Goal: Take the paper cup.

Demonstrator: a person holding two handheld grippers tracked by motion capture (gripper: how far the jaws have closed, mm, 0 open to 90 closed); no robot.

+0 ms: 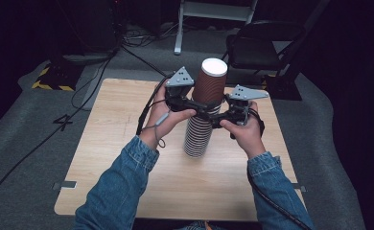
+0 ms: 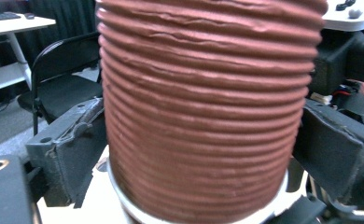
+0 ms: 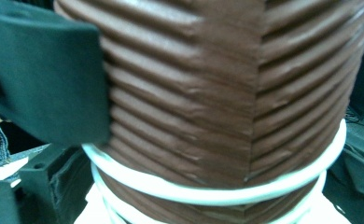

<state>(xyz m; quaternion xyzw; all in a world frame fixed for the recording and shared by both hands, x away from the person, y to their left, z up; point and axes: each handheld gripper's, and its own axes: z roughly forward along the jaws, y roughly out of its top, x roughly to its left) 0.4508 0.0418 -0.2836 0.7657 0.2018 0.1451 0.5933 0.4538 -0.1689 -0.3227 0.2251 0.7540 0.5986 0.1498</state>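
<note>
Since both tongs bracket the cups, step: looks like peeling the top cup (image 1: 210, 84) off the stack (image 1: 197, 136), or seating it there; I lean twd peeling.
Where cups are: stack stands rims-down near mid table (image 1: 127, 120), brown ribbed walls, white rims banded below; top cup rides highest, white base facing up.
L tongs: left gripper (image 1: 202, 105) pinches the top cup low on its wall, jaws spread wide w/ both pads flush on the ribs in the left gripper view.
R tongs: right gripper (image 1: 218, 119) sits just under L's, jaws flanking the stack abt level w/ the white rims (image 3: 217, 193); can't tell if pads press or only stand beside.
L hand pose: left hand (image 1: 168, 117) raised off the table, wrist roughly level, tongs pointing across twd the cups, grey plate up, cable trailing back.
R hand pose: right hand (image 1: 242, 129) mirrors it from the other side, slightly lower, knuckles out, forearm angled in.
Next move needs: straight pull up along the stack axis by L, R firm on the cups below so only one comes away.
Watch: ribbed walls nest tight; a 2nd cup may ride up, or a tall stack may tip if R is loose.
</note>
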